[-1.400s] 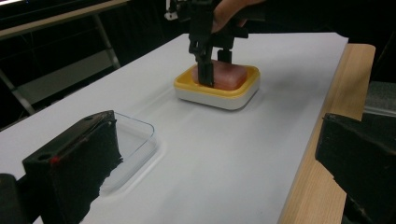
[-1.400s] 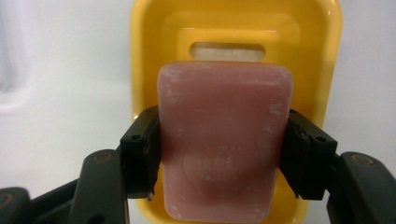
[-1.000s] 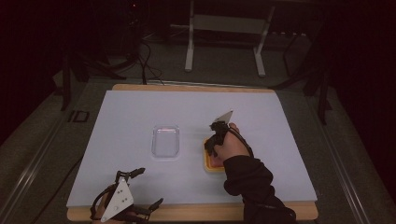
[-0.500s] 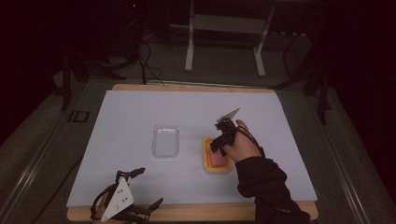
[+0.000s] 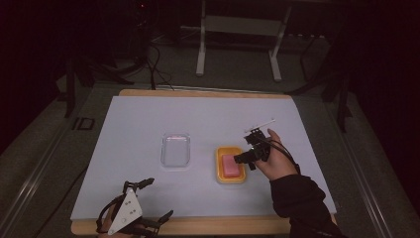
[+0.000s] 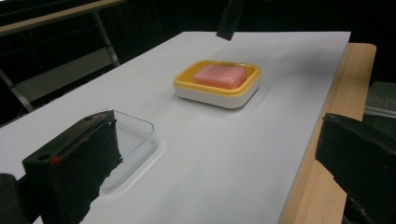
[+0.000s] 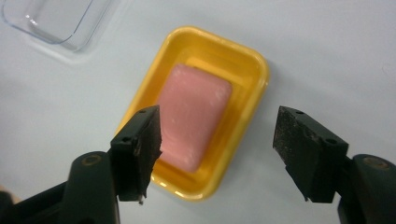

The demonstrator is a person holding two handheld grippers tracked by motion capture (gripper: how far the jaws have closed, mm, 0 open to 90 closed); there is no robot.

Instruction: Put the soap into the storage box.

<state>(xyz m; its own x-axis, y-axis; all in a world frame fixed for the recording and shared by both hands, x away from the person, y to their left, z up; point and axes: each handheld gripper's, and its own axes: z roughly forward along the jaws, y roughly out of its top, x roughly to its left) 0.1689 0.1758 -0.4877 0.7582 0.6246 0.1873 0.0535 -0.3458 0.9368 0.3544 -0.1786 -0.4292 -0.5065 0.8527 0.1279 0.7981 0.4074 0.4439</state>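
A pink soap bar (image 5: 230, 165) (image 7: 194, 116) (image 6: 219, 75) lies in a yellow dish (image 5: 219, 174) (image 7: 252, 60) (image 6: 187, 83) on the white sheet, right of centre. My right gripper (image 5: 246, 158) (image 7: 222, 149) hovers just right of and above the dish, open, with nothing between its jaws; a hand holds it. A clear plastic lid (image 5: 176, 149) (image 7: 51, 18) (image 6: 135, 133) lies flat to the left of the dish. My left gripper (image 5: 156, 199) (image 6: 215, 163) rests at the near left table edge, open and empty, facing the lid and dish.
The white sheet (image 5: 148, 114) covers a wooden board whose bare edge (image 6: 336, 116) runs along the near side. Dark floor, cables and a metal stand (image 5: 237, 44) lie beyond the far edge.
The right hand and gripper have drawn back to the right off the dish, uncovering the soap in it. The left gripper has not moved.
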